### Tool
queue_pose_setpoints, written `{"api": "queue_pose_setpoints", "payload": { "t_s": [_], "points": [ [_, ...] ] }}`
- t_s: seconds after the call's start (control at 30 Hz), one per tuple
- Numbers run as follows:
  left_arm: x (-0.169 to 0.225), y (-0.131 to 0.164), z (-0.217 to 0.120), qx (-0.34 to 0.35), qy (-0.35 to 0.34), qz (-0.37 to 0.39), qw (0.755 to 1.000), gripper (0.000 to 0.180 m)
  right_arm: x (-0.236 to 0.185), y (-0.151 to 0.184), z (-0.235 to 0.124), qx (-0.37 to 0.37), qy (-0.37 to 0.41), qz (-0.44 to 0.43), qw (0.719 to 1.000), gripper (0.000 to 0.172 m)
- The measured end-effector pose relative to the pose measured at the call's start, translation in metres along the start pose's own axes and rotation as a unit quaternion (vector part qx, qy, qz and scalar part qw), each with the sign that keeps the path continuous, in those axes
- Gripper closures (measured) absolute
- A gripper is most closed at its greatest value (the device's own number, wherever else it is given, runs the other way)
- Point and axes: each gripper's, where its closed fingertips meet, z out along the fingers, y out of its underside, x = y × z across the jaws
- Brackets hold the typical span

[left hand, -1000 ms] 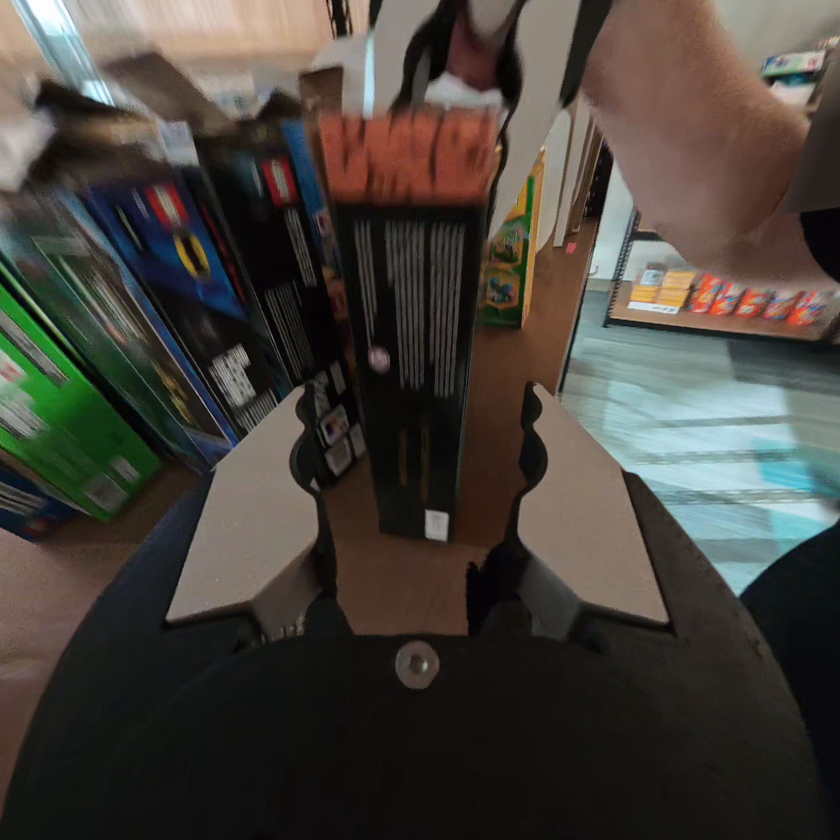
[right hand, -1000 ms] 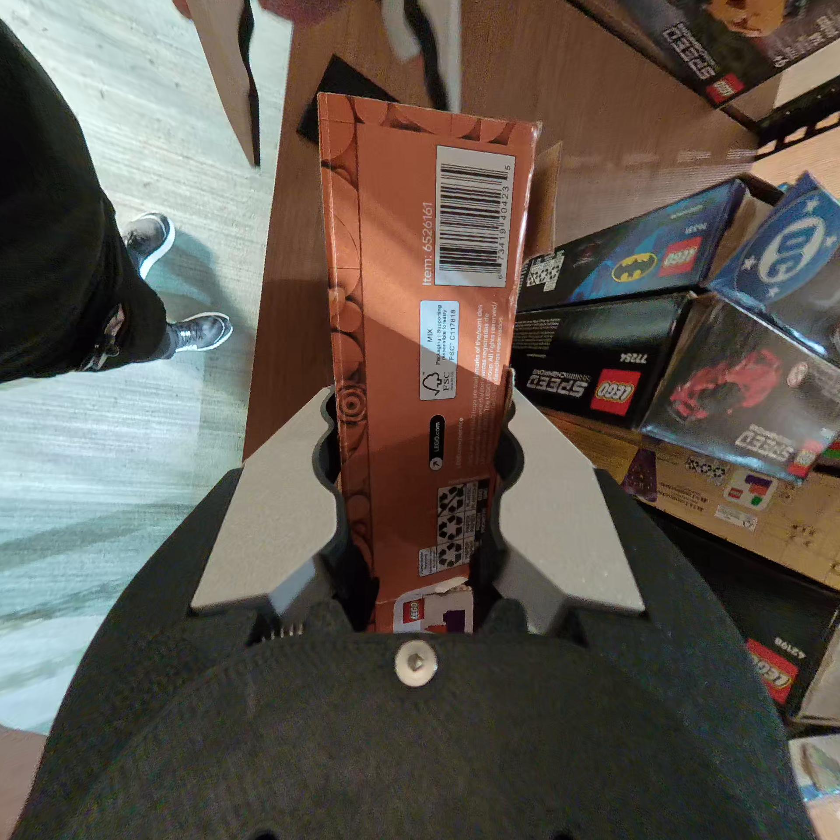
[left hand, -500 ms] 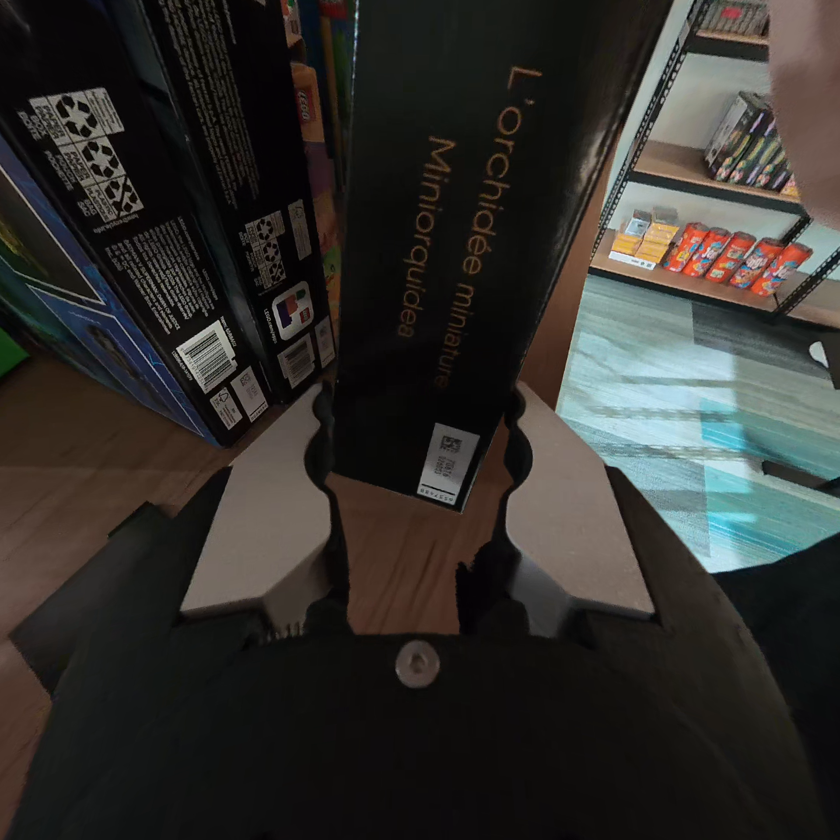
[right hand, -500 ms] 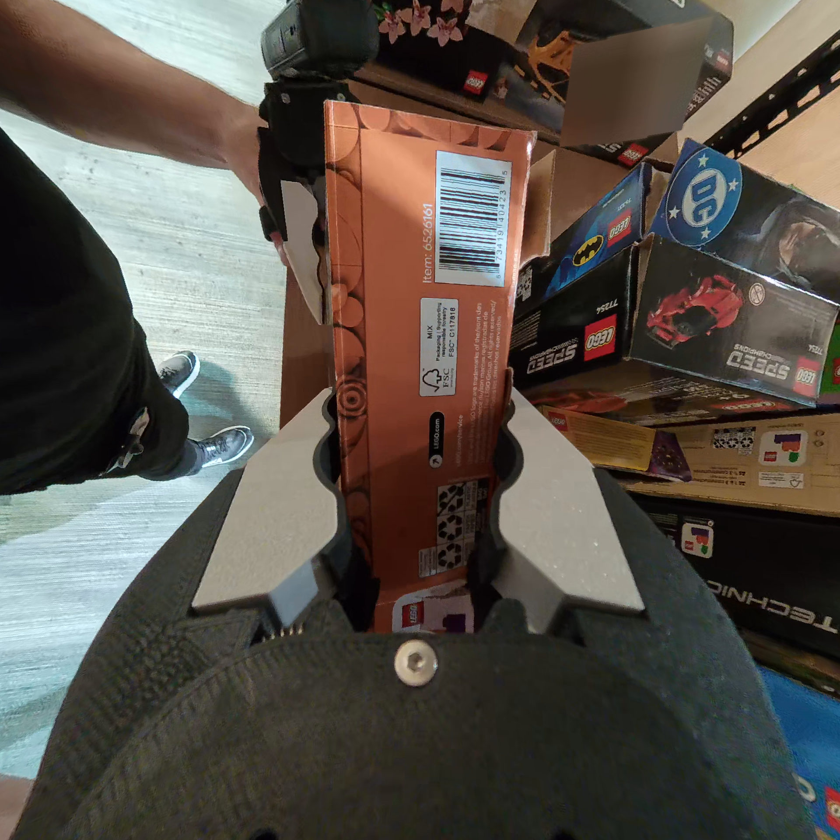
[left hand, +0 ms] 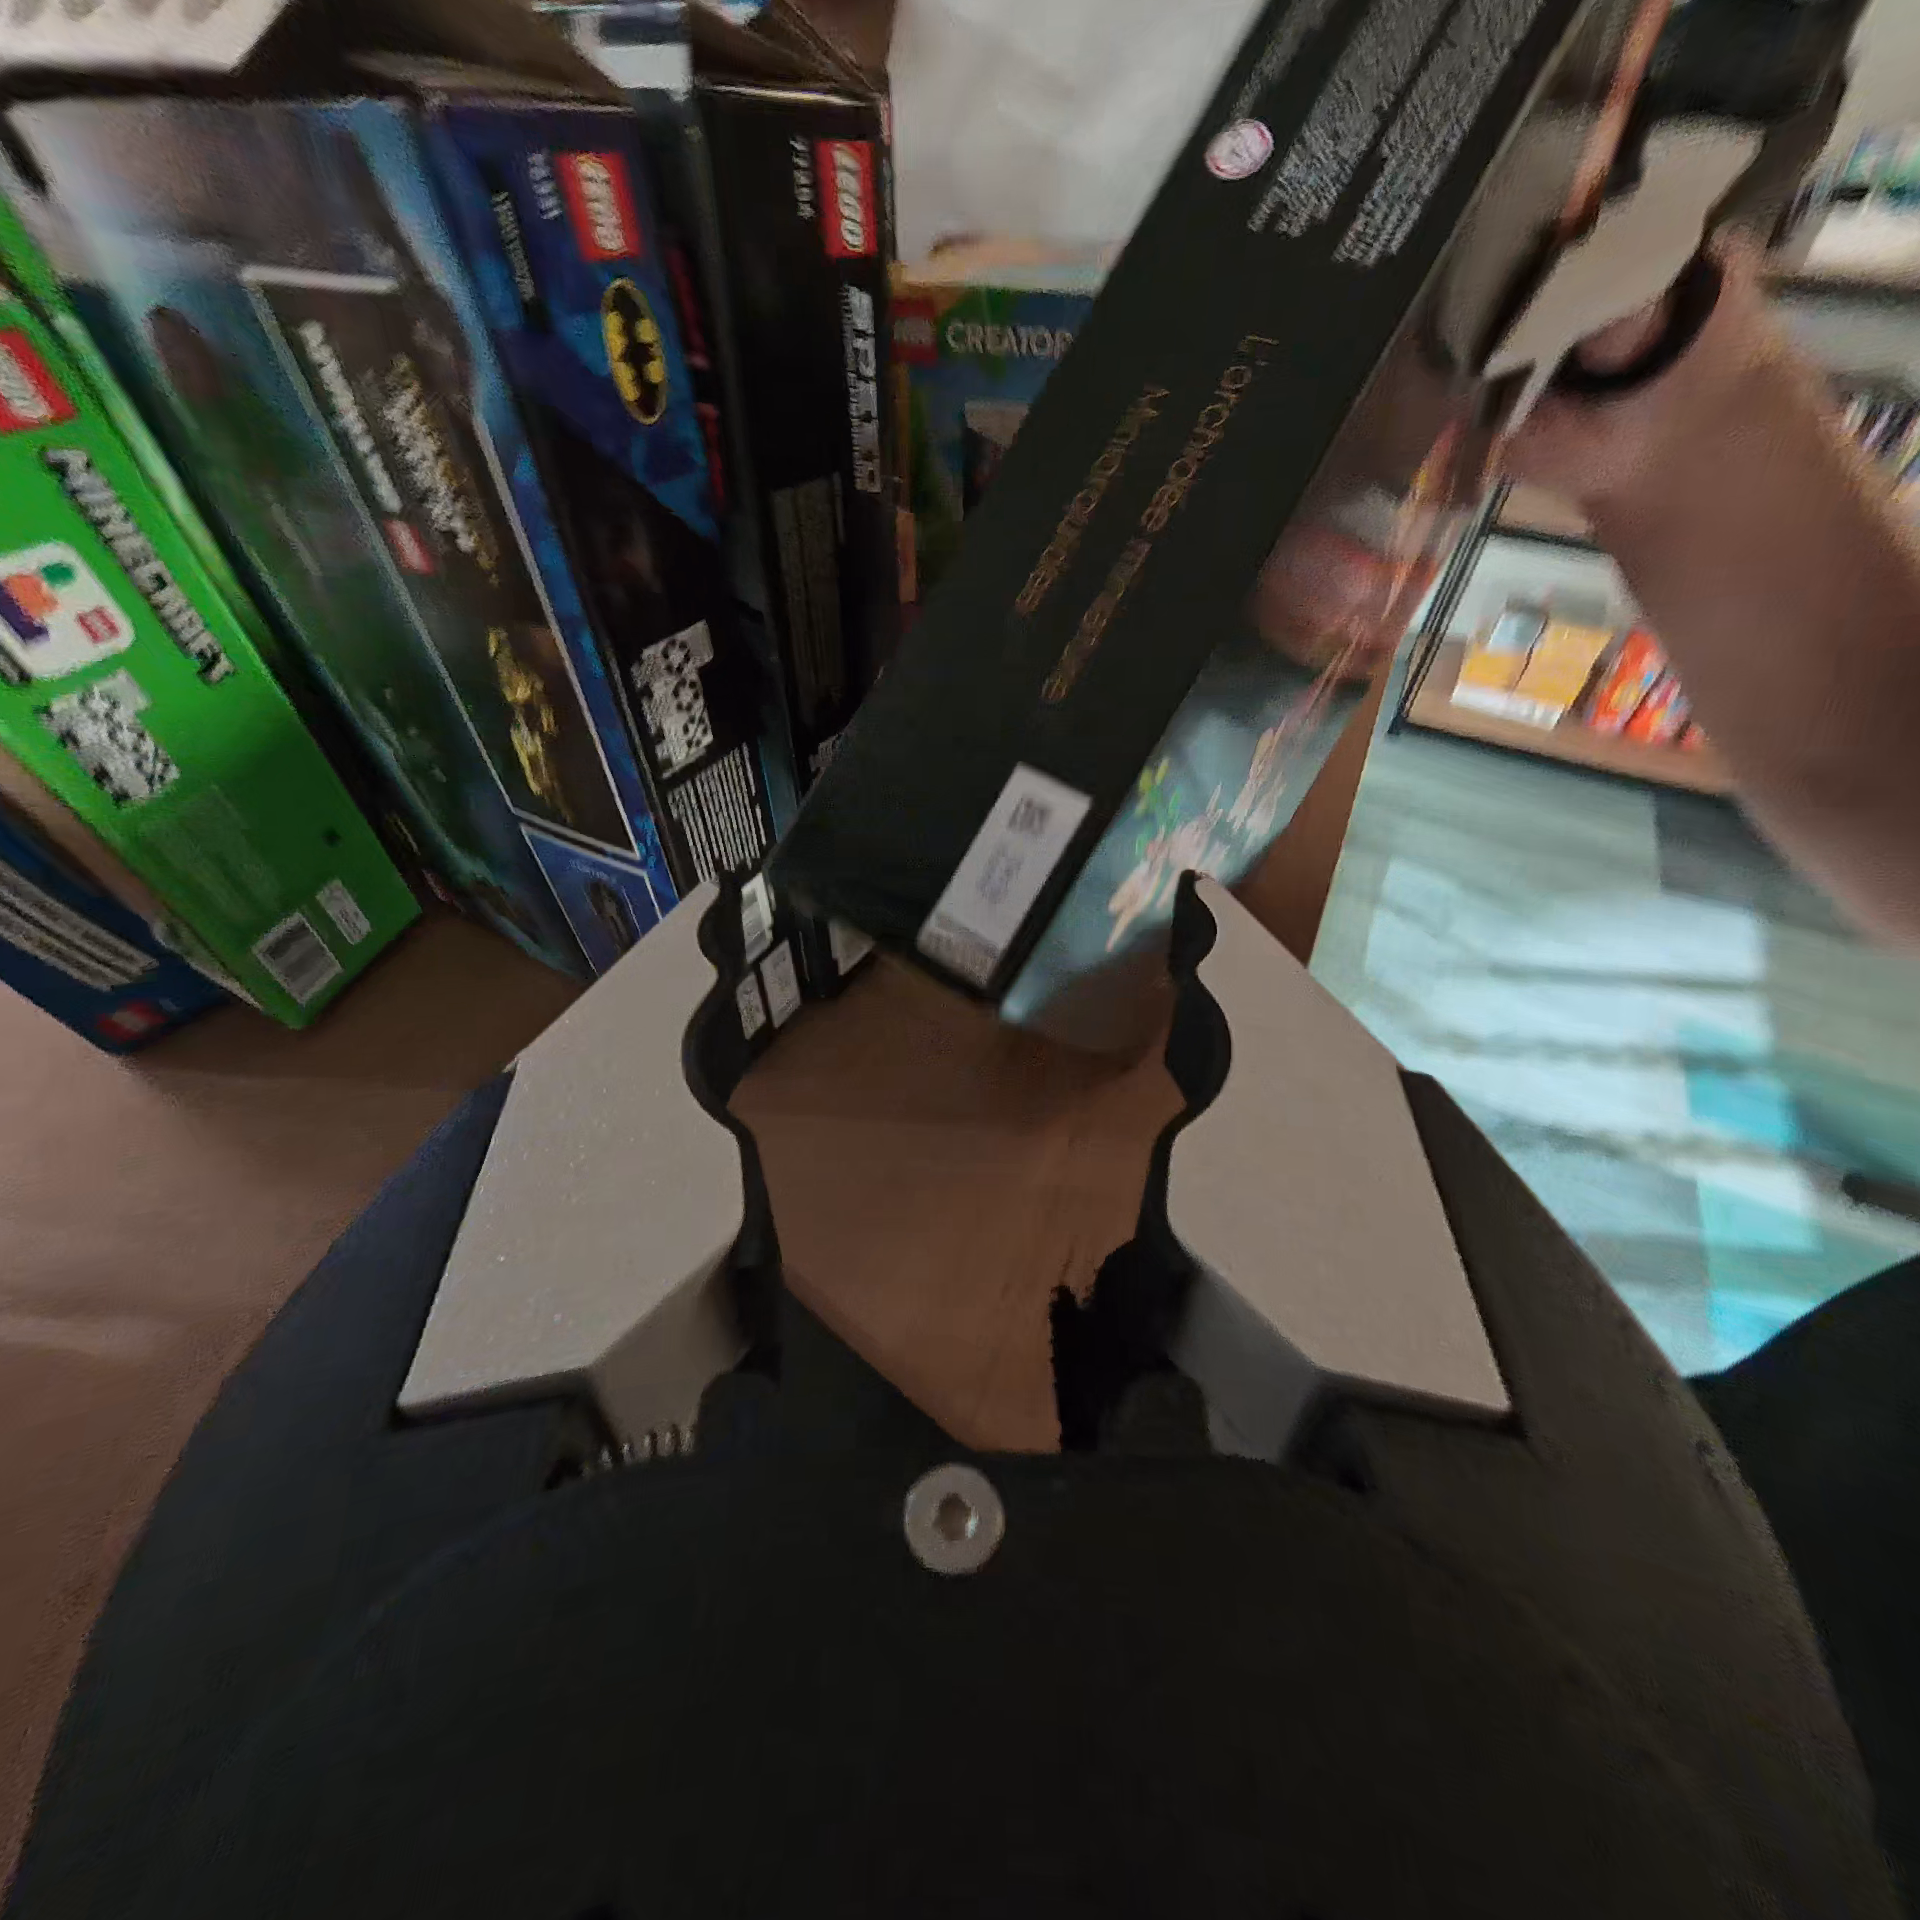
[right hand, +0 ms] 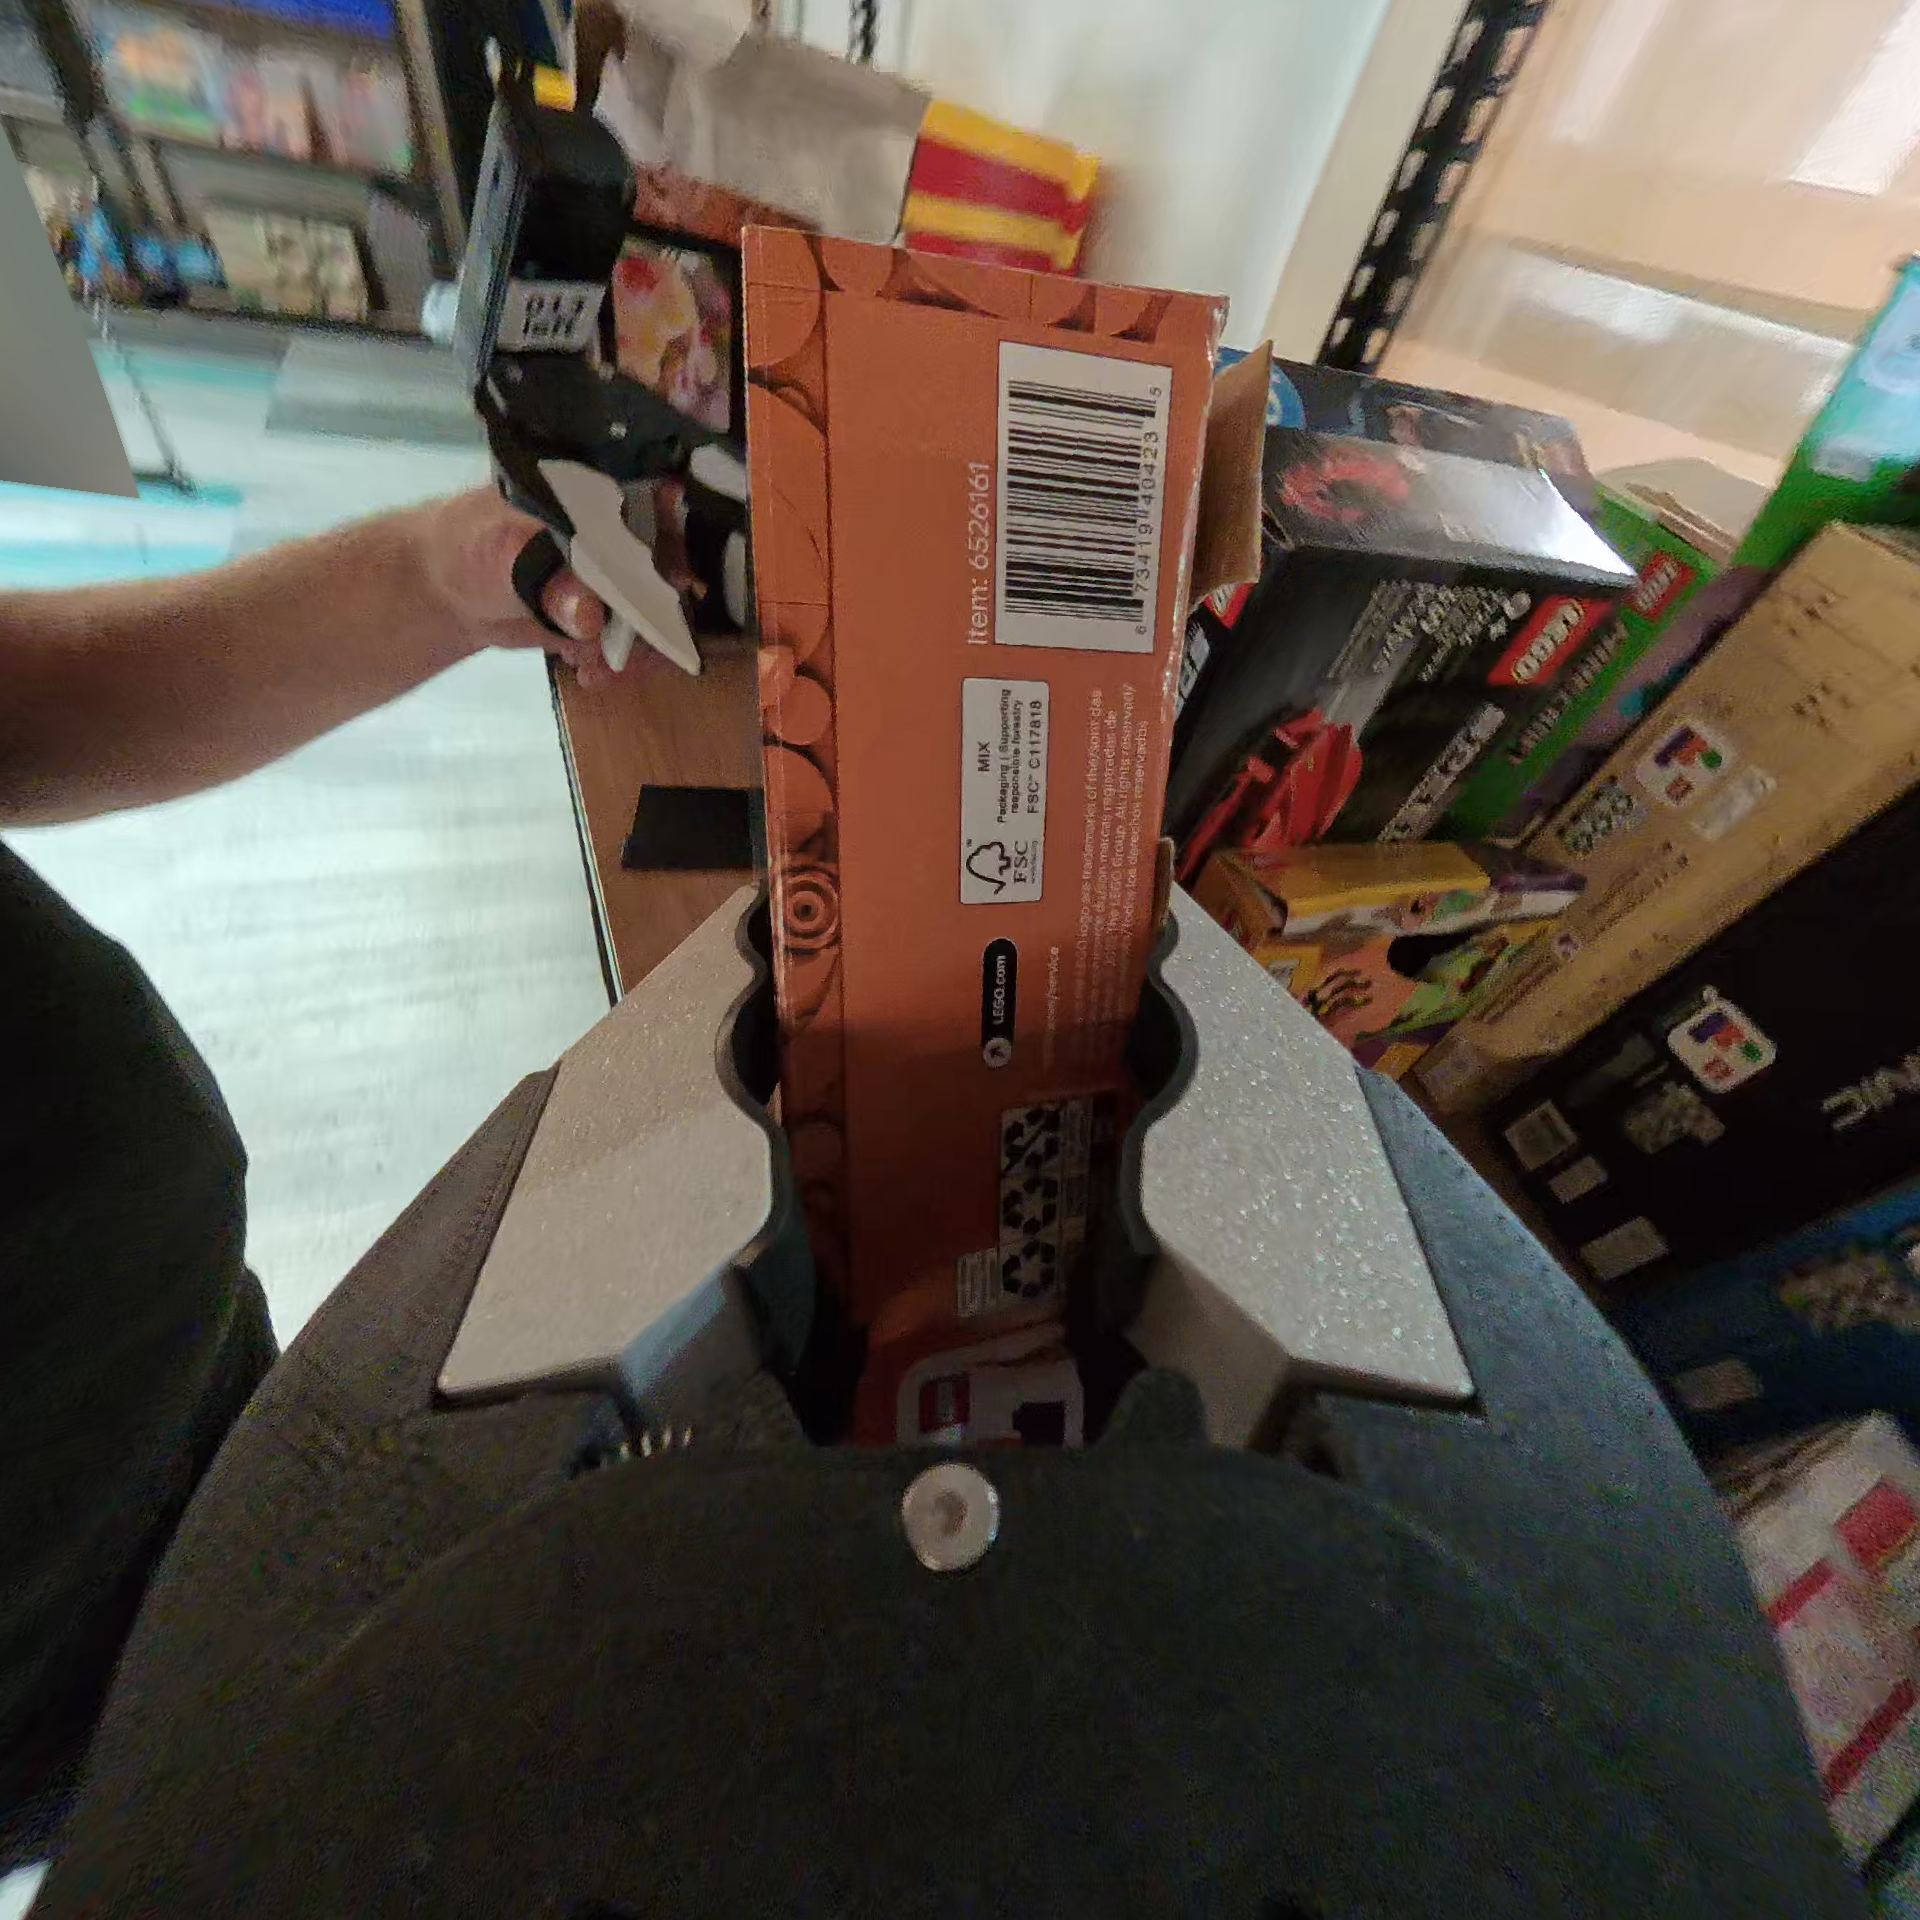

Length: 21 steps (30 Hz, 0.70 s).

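Clamped in the right gripper [right hand: 961,914]: a tall flat box [right hand: 977,727], orange end face toward the camera, both pads pressed on its long edges. On that face a white barcode sticker [right hand: 1081,494] near the far end, a smaller white certification label [right hand: 1003,790] at the middle, fine print along the right edge, recycling marks and a brand logo down by the palm.

From the left wrist view, same box [left hand: 1091,571] tilted, black side with gold lettering and a small white sticker, flower picture on the front. Lower corner of it between the fingertips of the left gripper [left hand: 951,914], jaws wide apart, neither pad touching it (much motion blur here).

To the left, standing in a row on a brown wooden shelf board [left hand: 208,1143]: a green box [left hand: 156,675], a dark blue box with a yellow-and-black bat emblem [left hand: 623,416], a black box [left hand: 831,416], each with a red brand logo and small barcode labels. Contents not visible.

In the right wrist view, more boxes stacked flat: a black one with a red car picture [right hand: 1403,623], a yellow one [right hand: 1382,894], a plain tan carton [right hand: 1714,779]. Black rack upright [right hand: 1423,156] behind. Pale teal-and-grey floor [left hand: 1558,987]; far shelf with orange and yellow packets [left hand: 1558,675].
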Motion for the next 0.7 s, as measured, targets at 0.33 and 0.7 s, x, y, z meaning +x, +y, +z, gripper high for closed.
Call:
{"api": "queue_pose_setpoints", "payload": {
  "t_s": [0.33,0.7],
  "points": [
    [0.028,0.035,0.045,0.055,0.053,-0.118,0.990,0.104,-0.020,0.055,-0.015,0.096,0.052,0.067,0.992,0.105],
    [0.023,0.034,0.070,0.056,-0.010,-0.081,0.995,0.103,-0.013,0.124,-0.014,0.090,0.024,0.131,0.987,0.106]
  ]
}}
